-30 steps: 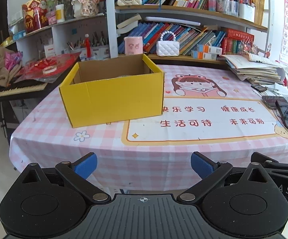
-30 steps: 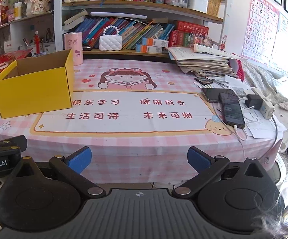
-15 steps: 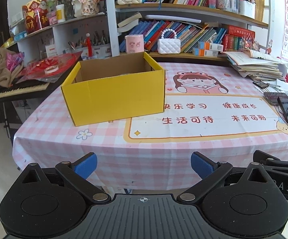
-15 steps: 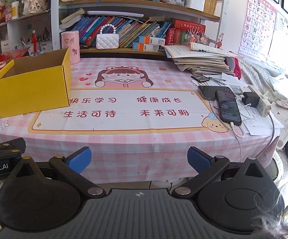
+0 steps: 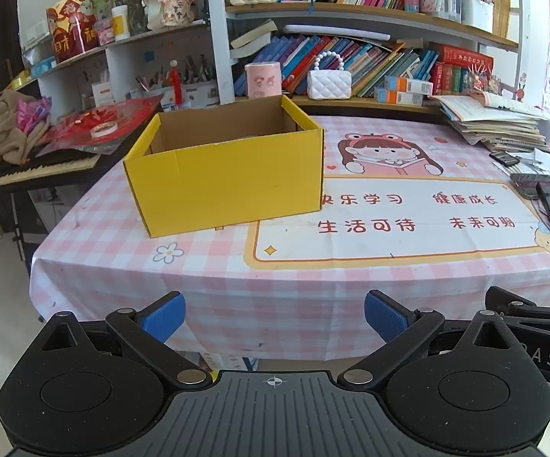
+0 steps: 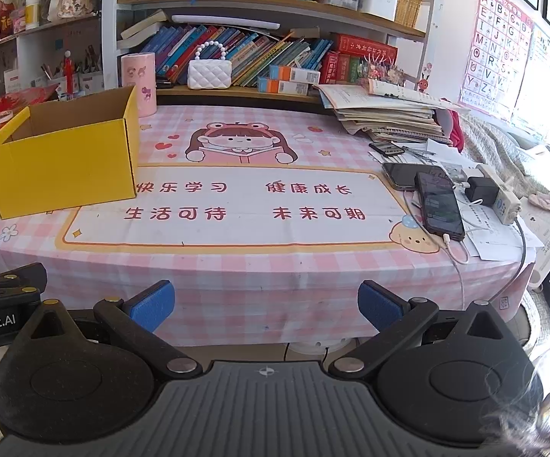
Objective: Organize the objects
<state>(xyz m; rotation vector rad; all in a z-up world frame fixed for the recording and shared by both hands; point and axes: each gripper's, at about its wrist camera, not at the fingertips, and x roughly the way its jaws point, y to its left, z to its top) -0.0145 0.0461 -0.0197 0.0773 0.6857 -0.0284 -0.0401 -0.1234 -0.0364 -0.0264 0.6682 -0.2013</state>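
An open yellow cardboard box [image 5: 225, 179] stands on the left part of the pink checked table [image 5: 206, 278]; it also shows in the right wrist view [image 6: 61, 160]. Little of its inside shows. My left gripper [image 5: 275, 318] is open and empty, held off the table's front edge, in front of the box. My right gripper [image 6: 265, 306] is open and empty, also off the front edge, to the right of the left one. A pink cylinder [image 6: 138, 83] and a white quilted handbag [image 6: 209, 72] stand behind the table.
Two phones [image 6: 437, 202] with cables and a charger [image 6: 482, 190] lie at the table's right side. A stack of books and papers [image 6: 389, 114] sits at the back right. Bookshelves [image 5: 351, 11] rise behind. A keyboard with cloth and red items [image 5: 46, 144] stands to the left.
Both grippers have drawn back from the table and a little upward; the table and box look smaller and lower in view. Both stay open and empty.
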